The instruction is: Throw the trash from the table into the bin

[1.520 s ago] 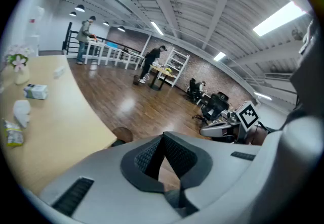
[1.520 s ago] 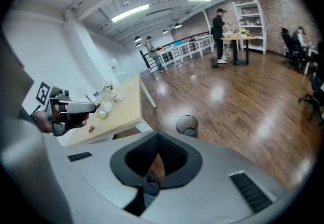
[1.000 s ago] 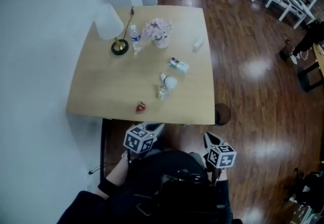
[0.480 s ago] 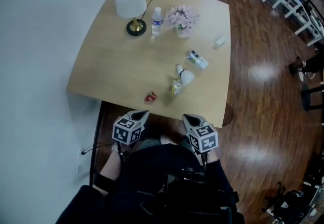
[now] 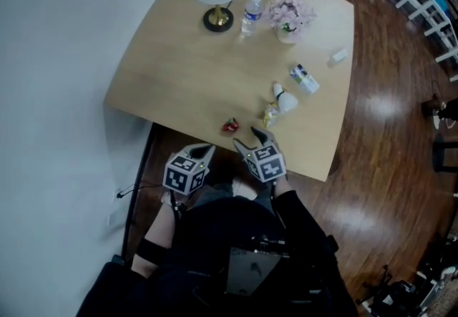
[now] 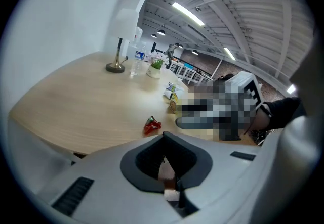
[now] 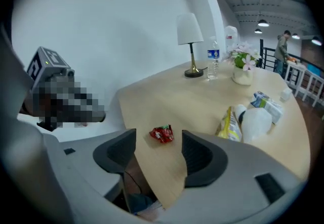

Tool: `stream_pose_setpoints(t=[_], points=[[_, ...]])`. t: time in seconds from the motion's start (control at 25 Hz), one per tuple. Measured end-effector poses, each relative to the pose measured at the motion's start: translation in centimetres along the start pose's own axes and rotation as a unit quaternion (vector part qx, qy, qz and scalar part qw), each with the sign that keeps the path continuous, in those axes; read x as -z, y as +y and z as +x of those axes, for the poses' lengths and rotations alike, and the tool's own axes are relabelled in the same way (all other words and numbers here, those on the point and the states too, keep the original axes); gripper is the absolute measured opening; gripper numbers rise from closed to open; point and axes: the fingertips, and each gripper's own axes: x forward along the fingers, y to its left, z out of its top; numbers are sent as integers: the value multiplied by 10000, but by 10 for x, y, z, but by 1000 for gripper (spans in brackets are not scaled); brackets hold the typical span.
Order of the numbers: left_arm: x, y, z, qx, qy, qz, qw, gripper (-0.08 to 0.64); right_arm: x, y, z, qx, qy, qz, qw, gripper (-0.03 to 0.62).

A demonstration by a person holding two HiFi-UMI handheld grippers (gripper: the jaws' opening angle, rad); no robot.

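Red wrapper (image 5: 230, 124) is seen near the table (image 5: 179, 72) edge, untouched, lined up between the right gripper (image 5: 249, 138) jaws, which have just been opening and stand apart, apparently for the pick. Left gripper (image 5: 206, 150) jaws are pressed together, empty, presumably idle.

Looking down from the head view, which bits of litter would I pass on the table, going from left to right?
red wrapper → yellow packet → white crumpled piece → small carton → small white block
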Motion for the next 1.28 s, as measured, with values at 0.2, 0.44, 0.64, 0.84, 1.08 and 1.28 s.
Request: stream_pose_setpoints(t=[0.2, 0.44, 0.64, 0.84, 1.08, 1.28], points=[[11, 14, -6, -102, 100, -21, 9999, 0, -7, 9, 55, 245, 232, -582, 9977, 311], [10, 21, -10, -119, 52, -19, 9999, 0, 15, 7, 85, 347, 779, -698, 9939, 308], [10, 23, -12, -162, 45, -37, 9999, 0, 17, 8, 87, 417, 817, -619, 9939, 206], [7, 25, -9, -151, 76, 39, 9998, 0, 16, 7, 86, 345, 844, -496, 9946, 152], [-1, 17, -1, -76, 130, 273, 9995, 0, 0, 9, 55, 209, 524, -85, 9984, 120], [-18, -8, 14, 147, 205, 552, 9982, 0, -18, 1, -5, 183, 82, 316, 9993, 112]])
